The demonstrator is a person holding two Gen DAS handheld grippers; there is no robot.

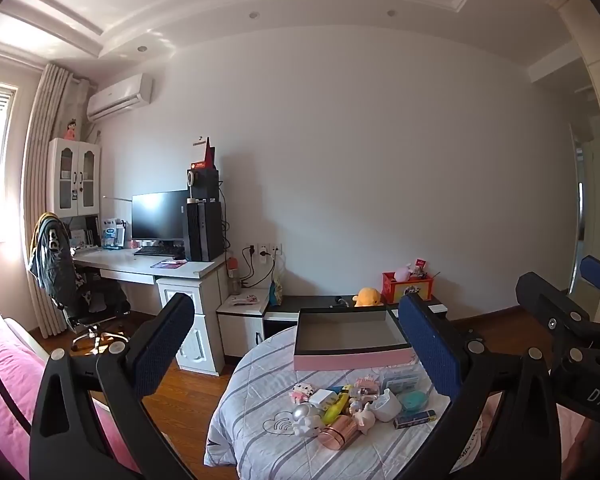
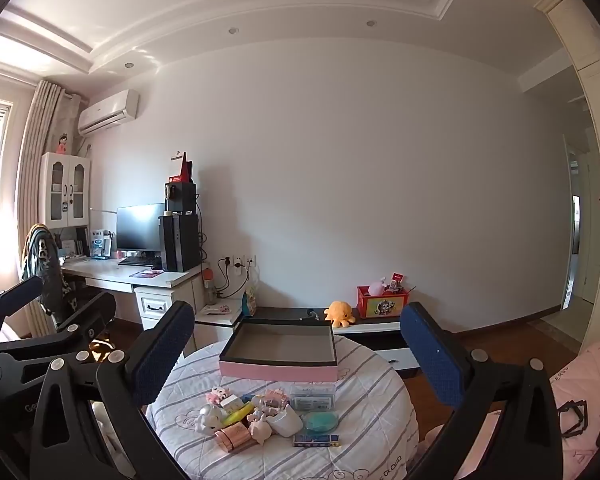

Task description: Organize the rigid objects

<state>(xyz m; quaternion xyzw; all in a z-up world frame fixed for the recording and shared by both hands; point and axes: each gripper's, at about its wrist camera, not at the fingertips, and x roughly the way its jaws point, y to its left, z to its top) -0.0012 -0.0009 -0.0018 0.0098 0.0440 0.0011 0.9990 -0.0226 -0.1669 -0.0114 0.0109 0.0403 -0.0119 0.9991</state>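
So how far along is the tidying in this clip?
Nothing looks done: the shallow pink-sided box on the striped round table is empty. Nothing is in hand; the left claw and right claw are both open, level and above the table. Everything is left: the pile of small items, such as the white cup, teal round tin and blue flat carton, lies loose in front of the box.
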